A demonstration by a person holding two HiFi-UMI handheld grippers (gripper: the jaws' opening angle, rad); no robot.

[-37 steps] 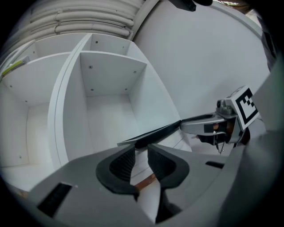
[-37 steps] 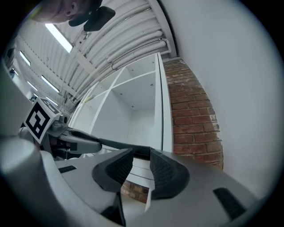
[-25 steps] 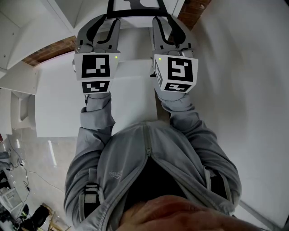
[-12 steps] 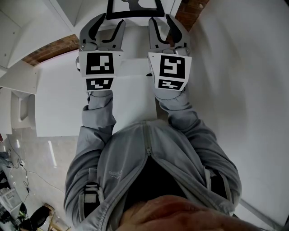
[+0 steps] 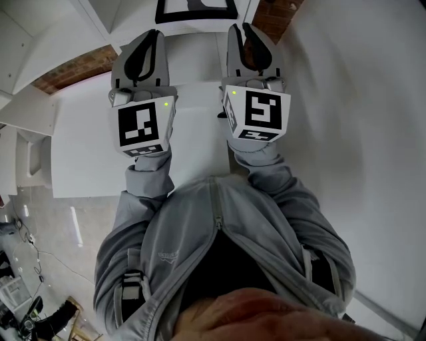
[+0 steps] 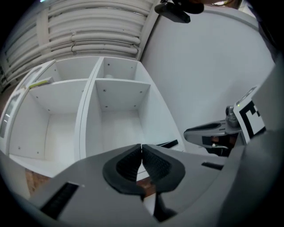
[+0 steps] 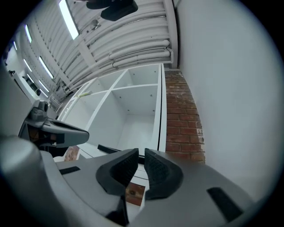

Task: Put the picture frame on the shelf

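The black picture frame [image 5: 196, 10] lies on the white shelf unit [image 5: 200, 40] at the top of the head view, free of both grippers. It shows as a dark strip [image 6: 166, 144] in the left gripper view and a dark strip [image 7: 108, 149] in the right gripper view. My left gripper [image 5: 148, 34] is short of the frame's near edge; its jaws are closing, tips touching [image 6: 141, 148], nothing between them. My right gripper [image 5: 243, 30] is beside it, also short of the frame. Its jaws [image 7: 142, 155] are closing, with a narrow empty gap left.
The shelf's open white compartments [image 6: 95, 88] stand ahead, seen also as compartments [image 7: 133, 97] in the right gripper view. A brick wall [image 7: 182, 115] runs behind the shelf and a plain white wall [image 5: 359, 100] closes the right side. A white board [image 5: 86, 153] lies under my arms.
Both grippers have drawn back from the frame's near edge, and the frame stays on the shelf. The left jaws spread wide and then came together; the right jaws narrowed.
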